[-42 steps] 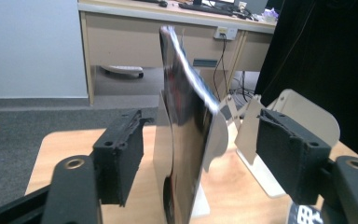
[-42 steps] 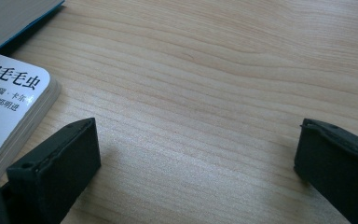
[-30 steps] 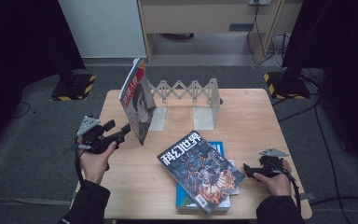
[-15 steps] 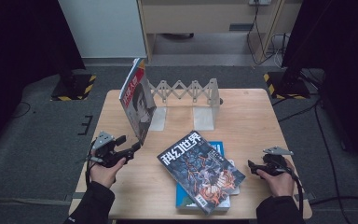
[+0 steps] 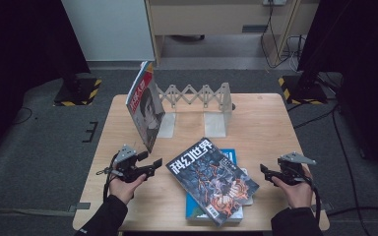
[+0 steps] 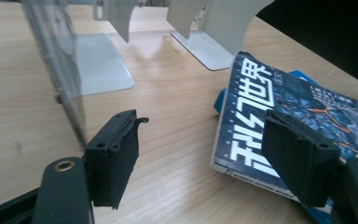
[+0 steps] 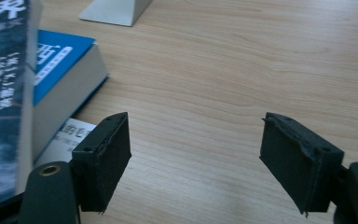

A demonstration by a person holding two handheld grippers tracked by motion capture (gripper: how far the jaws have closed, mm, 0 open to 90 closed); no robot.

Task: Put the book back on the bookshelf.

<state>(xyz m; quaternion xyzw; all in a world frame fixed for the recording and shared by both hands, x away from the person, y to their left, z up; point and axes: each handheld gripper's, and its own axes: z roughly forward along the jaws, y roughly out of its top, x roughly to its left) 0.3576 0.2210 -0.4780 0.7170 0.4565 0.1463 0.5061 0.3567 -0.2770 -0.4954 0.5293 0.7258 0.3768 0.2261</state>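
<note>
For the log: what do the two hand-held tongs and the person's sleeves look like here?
Both tongs are black. The left tongs and right tongs each carry a grey three-cornered plate on top, and a dark cable trails from each. In the gripper views, each jaw ends in a blocky black pad with worn edges, mounted on an arm with a brass-ringed hole. The sleeves are dark, and the hands are bare.

Desk (image 5: 256,118): one. Accordion bookend rack (image 5: 197,96): one, at the desk's far edge. Upright magazine (image 5: 145,110): one, at the rack's left end. Stacked books and magazines nearer than the rack: dark-covered magazine (image 5: 211,179) one, blue book (image 5: 229,156) one; lower items unclear.
</note>
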